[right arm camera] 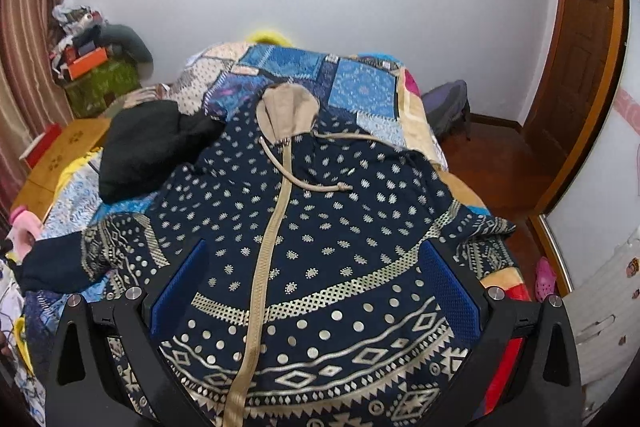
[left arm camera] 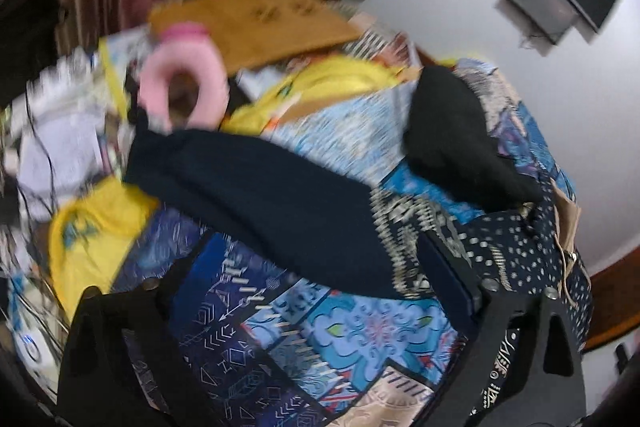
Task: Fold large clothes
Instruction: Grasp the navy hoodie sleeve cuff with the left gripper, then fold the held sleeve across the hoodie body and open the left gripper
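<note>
The right gripper (right arm camera: 316, 303) hangs over the hem of the hooded jacket (right arm camera: 320, 227), jaws wide and holding nothing. The jacket lies flat on the bed (right arm camera: 360, 87), front up, its long axis along the tan zipper (right arm camera: 264, 251), hood (right arm camera: 286, 111) pointing at the far wall. One sleeve (left arm camera: 256, 203) trails out sideways. The left gripper (left arm camera: 316, 311) sits near that sleeve; blurred, but its jaws look spread and empty.

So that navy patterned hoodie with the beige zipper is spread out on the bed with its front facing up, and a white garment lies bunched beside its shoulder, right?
Not quite: the bunched garment beside the hoodie is black, not white, as the right wrist view shows. The rest holds: the hoodie lies on the bed, front and zipper up.
</note>
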`<state>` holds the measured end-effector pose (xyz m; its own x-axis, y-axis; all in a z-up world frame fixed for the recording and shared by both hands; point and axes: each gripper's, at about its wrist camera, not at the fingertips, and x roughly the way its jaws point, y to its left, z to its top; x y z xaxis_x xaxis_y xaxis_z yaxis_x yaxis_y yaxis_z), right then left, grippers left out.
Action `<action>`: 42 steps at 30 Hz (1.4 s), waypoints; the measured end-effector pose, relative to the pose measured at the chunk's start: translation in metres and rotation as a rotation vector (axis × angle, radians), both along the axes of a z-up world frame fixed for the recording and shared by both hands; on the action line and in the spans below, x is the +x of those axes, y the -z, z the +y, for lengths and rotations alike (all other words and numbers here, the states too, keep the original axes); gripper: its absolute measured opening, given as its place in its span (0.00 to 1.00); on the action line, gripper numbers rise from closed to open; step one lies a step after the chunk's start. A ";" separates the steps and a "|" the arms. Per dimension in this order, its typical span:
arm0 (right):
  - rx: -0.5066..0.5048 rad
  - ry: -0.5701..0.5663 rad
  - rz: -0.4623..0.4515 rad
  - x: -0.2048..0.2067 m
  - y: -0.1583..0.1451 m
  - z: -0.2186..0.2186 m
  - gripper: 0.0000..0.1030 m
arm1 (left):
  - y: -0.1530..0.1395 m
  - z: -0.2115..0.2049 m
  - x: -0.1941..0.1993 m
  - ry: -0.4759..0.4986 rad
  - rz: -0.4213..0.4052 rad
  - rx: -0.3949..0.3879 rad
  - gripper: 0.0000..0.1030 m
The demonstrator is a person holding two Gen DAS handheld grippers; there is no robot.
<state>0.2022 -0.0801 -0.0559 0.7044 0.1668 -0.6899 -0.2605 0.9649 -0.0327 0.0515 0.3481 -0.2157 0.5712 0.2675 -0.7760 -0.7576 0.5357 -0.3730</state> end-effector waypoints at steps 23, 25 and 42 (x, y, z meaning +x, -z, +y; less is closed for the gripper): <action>-0.072 -0.068 0.078 0.028 0.034 0.035 1.00 | 0.098 0.049 0.027 -0.152 0.085 -0.150 0.14; -0.071 -0.072 0.079 0.026 0.033 0.034 1.00 | 0.090 0.042 0.031 -0.140 0.106 -0.116 0.09; -0.002 -0.037 0.059 0.021 0.020 -0.014 1.00 | -0.124 -0.062 0.123 0.172 -0.207 0.240 0.06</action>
